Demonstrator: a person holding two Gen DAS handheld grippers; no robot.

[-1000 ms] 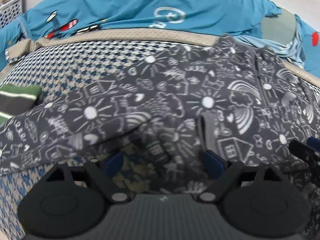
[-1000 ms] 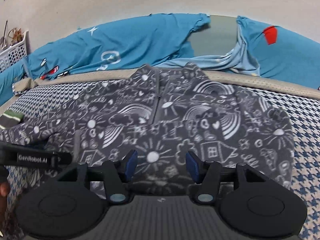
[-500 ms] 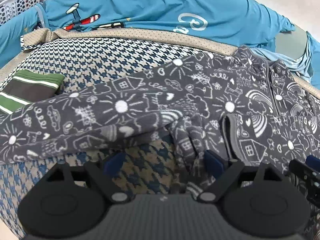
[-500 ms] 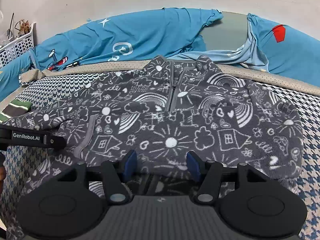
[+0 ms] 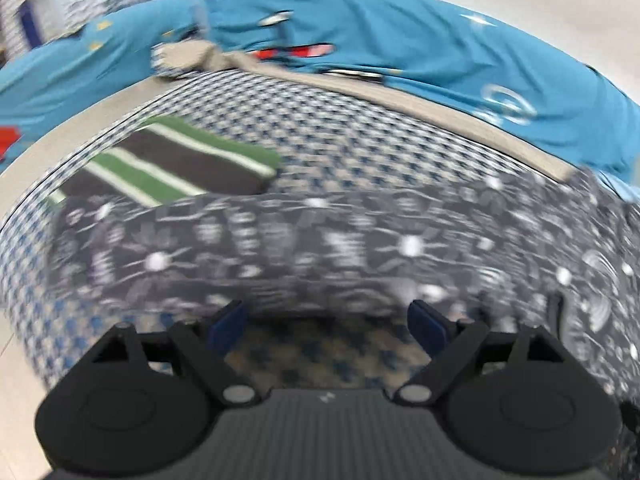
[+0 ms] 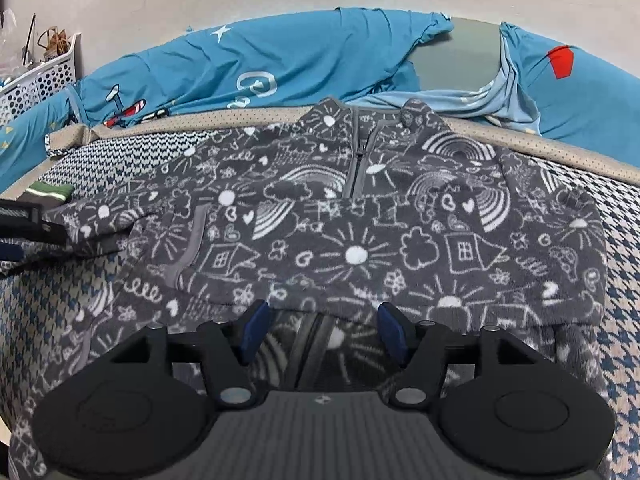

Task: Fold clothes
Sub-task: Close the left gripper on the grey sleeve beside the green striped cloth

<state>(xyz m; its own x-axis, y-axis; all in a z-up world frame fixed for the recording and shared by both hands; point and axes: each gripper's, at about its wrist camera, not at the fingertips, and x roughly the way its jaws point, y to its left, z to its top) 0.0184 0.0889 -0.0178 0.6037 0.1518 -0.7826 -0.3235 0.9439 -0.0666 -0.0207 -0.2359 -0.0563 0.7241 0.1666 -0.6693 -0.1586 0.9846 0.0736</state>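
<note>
The grey doodle-print fleece (image 6: 360, 216) lies zip-up on the houndstooth cover (image 6: 624, 280), its right side folded across the chest. Left gripper (image 5: 326, 320) stands released over the outstretched sleeve (image 5: 240, 248), though blur obscures contact; right gripper (image 6: 322, 326), jaws just opening, holds nothing. Risk: the loose fold may slip if the sleeve is dragged.

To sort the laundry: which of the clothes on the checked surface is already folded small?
The green-and-dark striped garment: it lies as a compact folded block, while the grey doodle-print fleece is spread wide, one sleeve stretched out.
</note>
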